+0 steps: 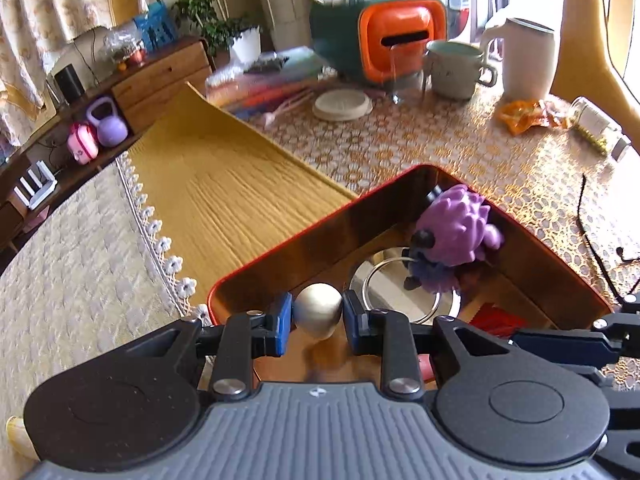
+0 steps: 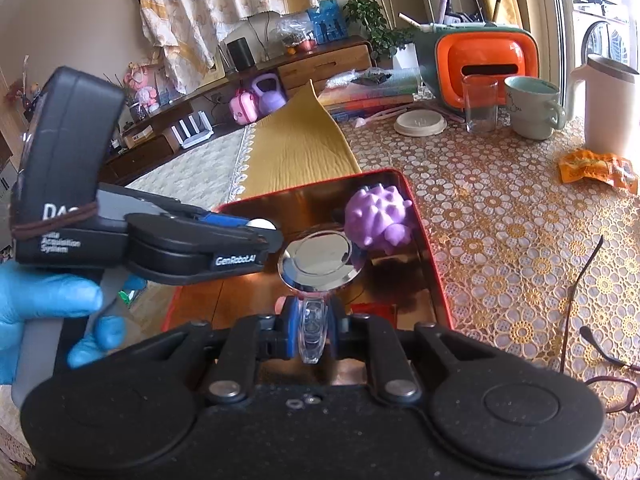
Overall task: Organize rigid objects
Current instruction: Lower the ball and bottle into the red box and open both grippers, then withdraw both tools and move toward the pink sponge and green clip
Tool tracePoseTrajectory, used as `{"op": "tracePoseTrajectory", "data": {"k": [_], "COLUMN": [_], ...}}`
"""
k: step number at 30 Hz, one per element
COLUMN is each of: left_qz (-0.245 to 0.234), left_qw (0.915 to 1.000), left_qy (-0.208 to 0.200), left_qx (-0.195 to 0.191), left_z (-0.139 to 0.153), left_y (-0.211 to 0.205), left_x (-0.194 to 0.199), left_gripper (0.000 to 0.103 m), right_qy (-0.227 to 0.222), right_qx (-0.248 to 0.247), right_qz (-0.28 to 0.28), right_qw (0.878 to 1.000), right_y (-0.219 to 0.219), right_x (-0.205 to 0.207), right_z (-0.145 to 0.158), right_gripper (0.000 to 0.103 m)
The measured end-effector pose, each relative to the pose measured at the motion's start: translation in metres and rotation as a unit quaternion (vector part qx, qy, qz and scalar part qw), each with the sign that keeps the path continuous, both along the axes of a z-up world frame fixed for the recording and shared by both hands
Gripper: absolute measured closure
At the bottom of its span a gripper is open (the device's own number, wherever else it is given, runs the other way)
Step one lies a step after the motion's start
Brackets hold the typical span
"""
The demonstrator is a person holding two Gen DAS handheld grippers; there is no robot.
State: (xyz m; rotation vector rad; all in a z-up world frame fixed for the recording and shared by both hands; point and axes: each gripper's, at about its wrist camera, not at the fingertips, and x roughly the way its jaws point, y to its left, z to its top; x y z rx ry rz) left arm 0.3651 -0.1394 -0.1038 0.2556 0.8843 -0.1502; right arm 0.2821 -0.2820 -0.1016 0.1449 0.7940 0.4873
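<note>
Jaws of left gripper [image 1: 318, 316] clamp pale ball [image 1: 318, 315].

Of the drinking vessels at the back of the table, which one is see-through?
The empty glass, standing in front of the orange box. The mug and white jug beside it are opaque.

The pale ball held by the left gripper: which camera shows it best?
The left wrist view. There the ball sits in full view, clamped between the left gripper's jaws over the red tin. The right wrist view shows only a white sliver behind the gripper's finger.
</note>
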Motion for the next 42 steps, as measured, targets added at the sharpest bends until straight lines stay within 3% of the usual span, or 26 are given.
{"op": "tracePoseTrajectory", "data": {"k": [8,10,19,35,37,38,40,42], "left_qz": [0.012,0.018,0.013,-0.006,-0.008,-0.008,-0.005,-0.009], "left_qw": [0.9999,0.9996,0.9995,0.9992,0.9988,0.9987,0.9983,0.9977], "left_qy": [0.004,0.02,0.017,0.007,0.006,0.004,-0.008,-0.014], "left_qx": [0.004,0.001,0.025,-0.039,-0.048,-0.051,-0.057,-0.065], "left_z": [-0.005,-0.011,-0.019,0.021,0.026,0.029,0.035,0.042], "left_y": [0.002,0.005,-0.001,0.013,0.017,0.018,0.022,0.025], "left_x": [0.008,0.008,0.001,-0.033,-0.039,-0.041,-0.049,-0.056], "left_gripper": [0.077,0.077,0.076,0.075,0.068,0.055,0.041,0.041], "right_qy": [0.003,0.001,0.005,-0.007,-0.008,-0.01,-0.014,-0.017], "right_qx": [0.004,0.002,-0.011,-0.02,-0.02,-0.021,-0.024,-0.024], "right_qz": [0.007,0.007,-0.01,-0.015,-0.015,-0.014,-0.014,-0.013], "right_qw": [1.0,1.0,1.0,1.0,1.0,1.0,1.0,0.999], "right_y": [0.001,0.0,-0.007,-0.002,0.0,0.001,0.003,0.005], "right_x": [0.003,0.002,0.0,-0.015,-0.018,-0.02,-0.023,-0.028], "right_z": [-0.004,-0.004,-0.005,0.015,0.019,0.021,0.024,0.029], "right_gripper": [0.089,0.088,0.078,0.066,0.064,0.063,0.062,0.06]}}
